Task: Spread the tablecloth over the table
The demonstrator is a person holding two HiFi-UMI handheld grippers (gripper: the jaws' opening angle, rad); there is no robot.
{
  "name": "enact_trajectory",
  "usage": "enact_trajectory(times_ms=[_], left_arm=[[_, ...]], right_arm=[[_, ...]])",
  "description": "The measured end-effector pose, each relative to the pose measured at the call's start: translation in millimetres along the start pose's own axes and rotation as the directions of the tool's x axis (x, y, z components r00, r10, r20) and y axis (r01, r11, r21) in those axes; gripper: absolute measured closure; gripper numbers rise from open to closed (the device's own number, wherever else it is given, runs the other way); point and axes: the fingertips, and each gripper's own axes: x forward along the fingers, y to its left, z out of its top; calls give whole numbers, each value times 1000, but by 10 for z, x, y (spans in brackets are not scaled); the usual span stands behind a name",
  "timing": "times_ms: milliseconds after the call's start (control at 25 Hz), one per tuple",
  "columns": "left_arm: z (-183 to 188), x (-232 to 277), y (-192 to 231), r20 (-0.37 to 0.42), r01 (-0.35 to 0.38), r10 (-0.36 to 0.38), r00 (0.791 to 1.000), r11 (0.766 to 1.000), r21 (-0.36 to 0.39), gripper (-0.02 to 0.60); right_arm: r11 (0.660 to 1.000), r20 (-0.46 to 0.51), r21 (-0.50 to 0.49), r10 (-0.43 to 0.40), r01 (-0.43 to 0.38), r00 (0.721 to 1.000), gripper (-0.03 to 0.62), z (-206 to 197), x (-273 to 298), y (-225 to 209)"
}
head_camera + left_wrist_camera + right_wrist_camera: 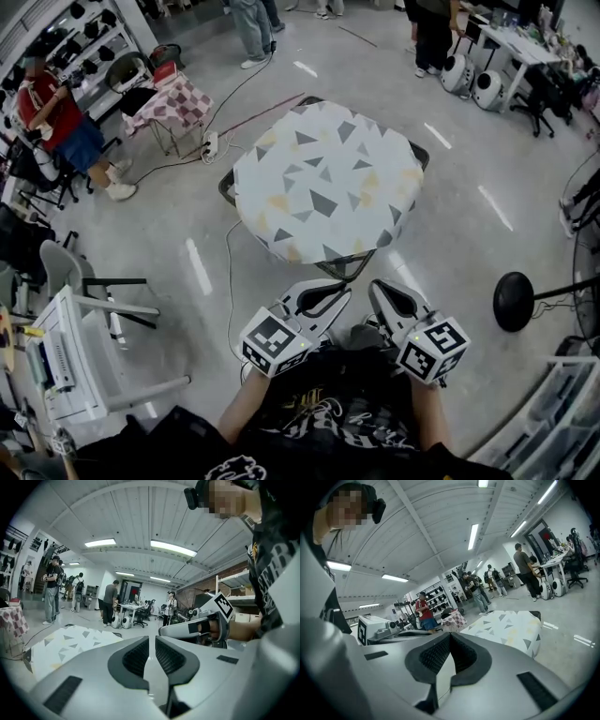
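Left gripper (343, 289): its jaws are all but together, with only a thin slit between the ribbed pads. Nothing is in the slit, and it holds no cloth.
Right gripper (377, 285): its jaws are together, the pads meeting at the tips, and it is also empty.
Where the grippers are: they sit side by side in front of the person's body with their tips toward the table. They stop short of its near edge and touch neither the table nor the cloth.
Tablecloth (323, 183): it is white with grey and pale yellow triangles and lies flat across the top of the table (420, 154). Its hem hangs over the near edge and over the left and right edges.
Uncovered parts: dark corners of the table show at the right, at the left and at the far side. The cloth's outline looks rounded, so those corners may be beyond its reach.
Done, as judged: the spreading itself appears finished. The cloth is open, roughly centred and held by neither gripper.
Left, as judged: at most a small tug to even the overhang. Whether fine creases remain is too small to tell.
Around: there is floor (487, 234) on every side of the table, and a cable (230, 272) trails past its left side. A checked-cloth table (178, 101) stands well apart at the far left, and a round black stand base (514, 301) sits off to the right.
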Motion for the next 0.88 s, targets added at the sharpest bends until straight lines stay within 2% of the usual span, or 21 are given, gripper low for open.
enact_trajectory(times_ms=[120, 320, 640, 880], left_arm=[[3, -29, -45, 4, 5, -5, 1000, 1000, 0, 535], [0, -88, -79, 4, -6, 6, 1000, 1000, -11, 555], [-6, -127, -131, -2, -29, 29, 1000, 999, 15, 555], [-7, -123, -142, -2, -37, 37, 999, 999, 6, 555]], right_arm=[[1000, -17, -11, -19, 19, 1000, 580, -5, -40, 45], [1000, -33, -27, -4, 3, 999, 580, -32, -40, 120], [999, -49, -36, 4, -6, 999, 580, -89, -78, 146], [999, -55, -34, 7, -9, 998, 580, -96, -91, 138]])
